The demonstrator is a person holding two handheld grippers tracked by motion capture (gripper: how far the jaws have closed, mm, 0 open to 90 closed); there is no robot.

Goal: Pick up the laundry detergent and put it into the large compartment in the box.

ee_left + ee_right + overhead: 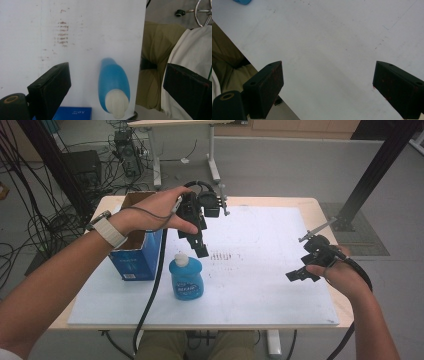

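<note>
While the left gripper (199,242) is hovering just above and slightly behind the squat blue plastic bottle with the white cap (186,278), its fingers (51,86) are standing spread wide with nothing between the pads. Seen along those fingers in the left gripper view, the bottle (113,85) is sitting in the gap, nearer the left-hand finger than the other, cap end closest to the camera. The bottle is standing upright on the white sheet covering the counter (260,270), so its long axis is running straight up toward the descending fingers; any grasp is likely coming from above, around the cap or shoulders.

The left hand (155,215) is by far the nearer one. The right gripper (306,270) is idling well apart, close to the right edge of the sheet, its fingers (265,87) also spread and pinching nothing, with bare white surface beneath them.

Edges and room:
- An open blue cardboard box (137,250) is standing just beside the bottle on its left, close enough that a finger swinging wide on that side is risking a knock.
- The black cable (152,290) trailing from the left gripper is hanging down between box and bottle, near the bottle's left flank.
- The front edge of the sheet is lying a little way in front of the bottle; the person's lap is showing beyond it.
- To the bottle's right and behind it the sheet is open, marked only by a faint patch of brown smudges (225,256).

Judgement: the approach is wanting a small forward shift to centre the cap.
</note>
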